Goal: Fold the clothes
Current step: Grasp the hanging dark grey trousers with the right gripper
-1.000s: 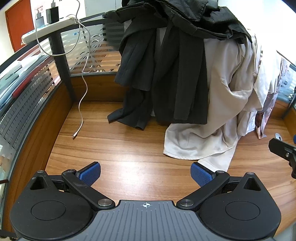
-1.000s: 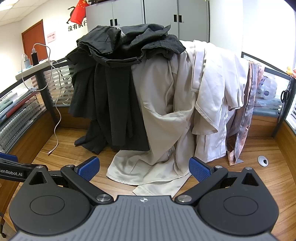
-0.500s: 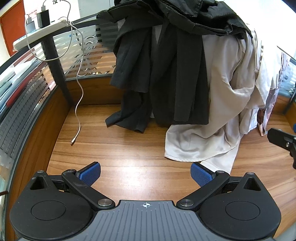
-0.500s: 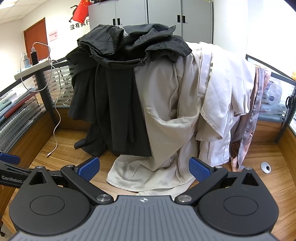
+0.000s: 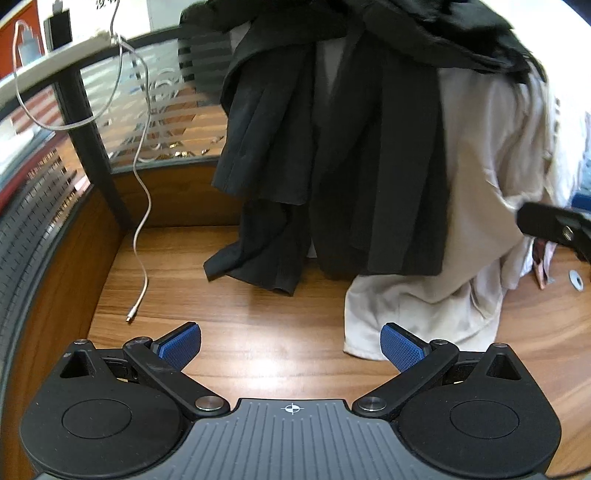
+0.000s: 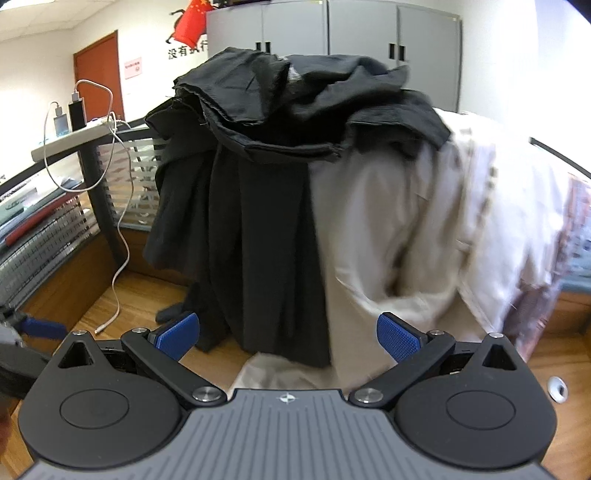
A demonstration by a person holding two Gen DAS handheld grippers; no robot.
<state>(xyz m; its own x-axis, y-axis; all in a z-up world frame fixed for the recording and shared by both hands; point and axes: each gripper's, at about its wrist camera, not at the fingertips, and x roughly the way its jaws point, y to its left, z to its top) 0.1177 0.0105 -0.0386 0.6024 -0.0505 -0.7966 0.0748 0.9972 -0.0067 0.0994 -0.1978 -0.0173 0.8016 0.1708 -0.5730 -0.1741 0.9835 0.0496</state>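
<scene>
Nearest in the left wrist view, the left tongs (image 5: 290, 341) are spread wide with nothing between the blue pads, hovering over the bare wooden desk (image 5: 240, 314). In the right wrist view the right tongs (image 6: 288, 334) are likewise released and empty, their pads framing the foot of the clothes heap.

Just past the left tongs, at 1 o'clock, the hem of a beige garment (image 5: 417, 314) pools on the desk. At 11 o'clock a white charging cable (image 5: 142, 221) trails down to the wood. At 3 o'clock a black part of the other tool (image 5: 550, 221) juts in — cut off by the frame edge.

Farther back, a black garment (image 6: 266, 229) hangs over the heap's left half, more dark cloth bunched on top; whatever holds the pile up is hidden. The pale clothes at 2 o'clock are motion-blurred, a patterned piece (image 6: 546, 280) hard to make out. Beyond stand grey cabinets (image 6: 332, 33).
</scene>
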